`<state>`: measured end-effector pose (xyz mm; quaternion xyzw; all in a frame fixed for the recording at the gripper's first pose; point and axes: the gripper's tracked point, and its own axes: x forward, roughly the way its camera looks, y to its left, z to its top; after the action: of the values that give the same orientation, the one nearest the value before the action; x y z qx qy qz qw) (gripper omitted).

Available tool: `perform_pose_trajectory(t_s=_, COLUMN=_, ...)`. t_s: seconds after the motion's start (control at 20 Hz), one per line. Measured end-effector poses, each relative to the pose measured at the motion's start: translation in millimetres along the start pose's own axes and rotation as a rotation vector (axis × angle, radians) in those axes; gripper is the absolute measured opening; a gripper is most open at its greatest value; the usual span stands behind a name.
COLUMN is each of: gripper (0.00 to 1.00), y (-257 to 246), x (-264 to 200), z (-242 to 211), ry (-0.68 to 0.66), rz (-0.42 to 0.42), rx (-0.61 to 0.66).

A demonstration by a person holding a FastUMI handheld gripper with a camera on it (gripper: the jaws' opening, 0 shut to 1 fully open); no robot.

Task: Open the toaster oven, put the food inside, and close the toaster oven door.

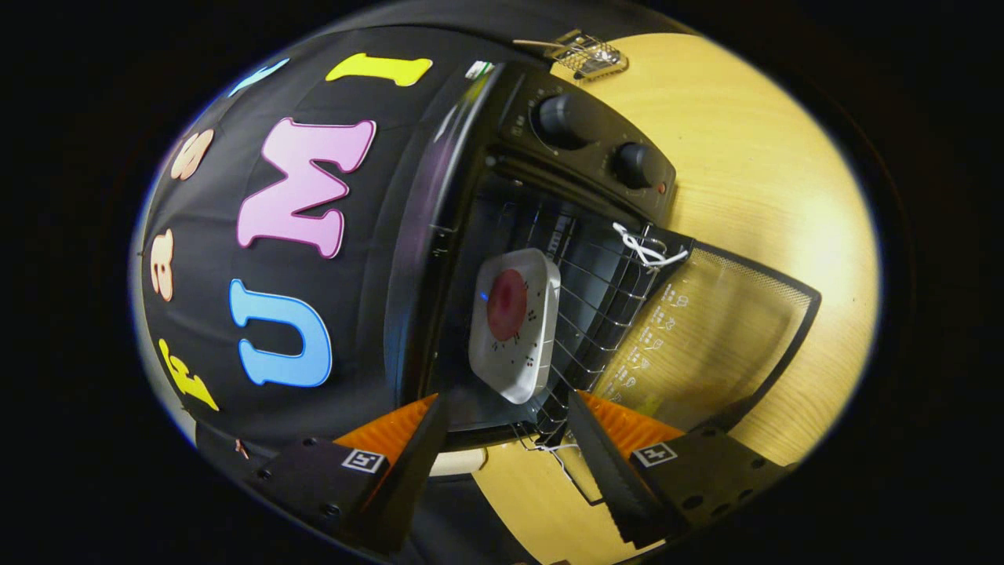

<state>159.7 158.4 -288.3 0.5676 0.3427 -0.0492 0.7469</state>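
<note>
The black toaster oven (584,157) stands on the wooden table with its glass door (706,345) folded fully down. Inside, a white square plate (541,353) rests on the wire rack (600,310) and carries a round red piece of food (507,304). My gripper (506,402) is open just outside the oven's mouth. Its fingers stand wide apart, one on each side of the plate's near edge, and neither touches it. Nothing is held between them.
Two black knobs (558,122) (634,165) sit on the oven's control panel. A white cord (647,249) is tied at the rack's front near the door hinge. A small wire mesh object (592,55) lies on the light wooden table (769,180) beyond the oven.
</note>
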Motion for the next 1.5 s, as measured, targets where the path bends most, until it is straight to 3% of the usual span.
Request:
perform_pose_trajectory(t_s=0.45, gripper=0.98, y=-23.6, x=-54.9, z=-22.1, ry=0.083, rz=-0.041, rx=-0.382)
perform_pose_trajectory(t_s=0.7, gripper=0.99, y=-39.7, x=-76.2, z=-42.2, ry=0.099, rz=-0.029, rx=-0.727)
perform_pose_trajectory(t_s=1.05, gripper=0.99, y=-84.0, x=-86.5, z=-57.7, ry=0.083, rz=-0.147, rx=-1.199)
perform_pose_trajectory(t_s=1.3, gripper=0.99, y=-126.9, x=-87.0, z=-44.7, ry=0.071, rz=-0.323, rx=-1.211)
perform_pose_trajectory(t_s=1.5, gripper=0.99, y=-151.1, x=-79.2, z=-45.7, ry=0.094, rz=-0.407, rx=-1.177)
